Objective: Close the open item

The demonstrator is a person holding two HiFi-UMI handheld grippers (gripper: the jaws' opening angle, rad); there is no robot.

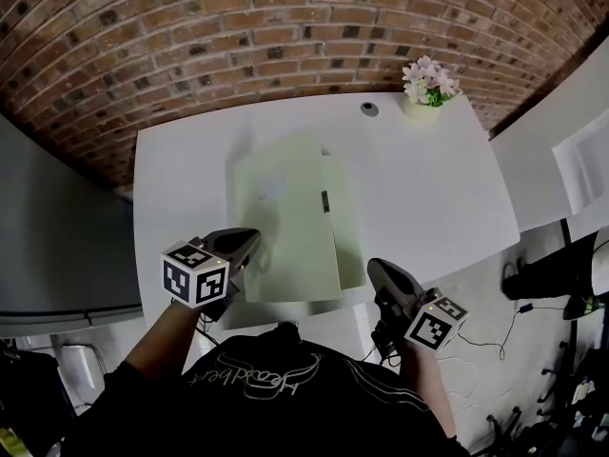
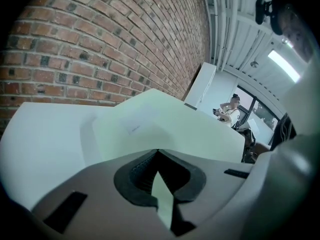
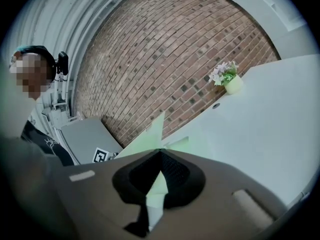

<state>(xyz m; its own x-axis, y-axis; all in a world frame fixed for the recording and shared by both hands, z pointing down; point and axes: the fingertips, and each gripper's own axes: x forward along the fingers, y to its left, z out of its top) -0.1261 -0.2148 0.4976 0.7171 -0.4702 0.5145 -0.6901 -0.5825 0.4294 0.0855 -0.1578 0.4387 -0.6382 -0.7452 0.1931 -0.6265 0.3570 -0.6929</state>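
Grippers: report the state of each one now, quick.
Left gripper: closed, pinching a sheet of the pale green folder.
Right gripper: closed, also pinching a sheet of the folder.

Open passage over bare white table [image 1: 181, 179] left of pale green folder [image 1: 285, 217]. Wider open stretch right of folder, bounded by flower pot [image 1: 425, 103] at far right corner. Small round grommet [image 1: 369, 109] flush near far edge. Brick wall [image 1: 238, 36] directly behind.
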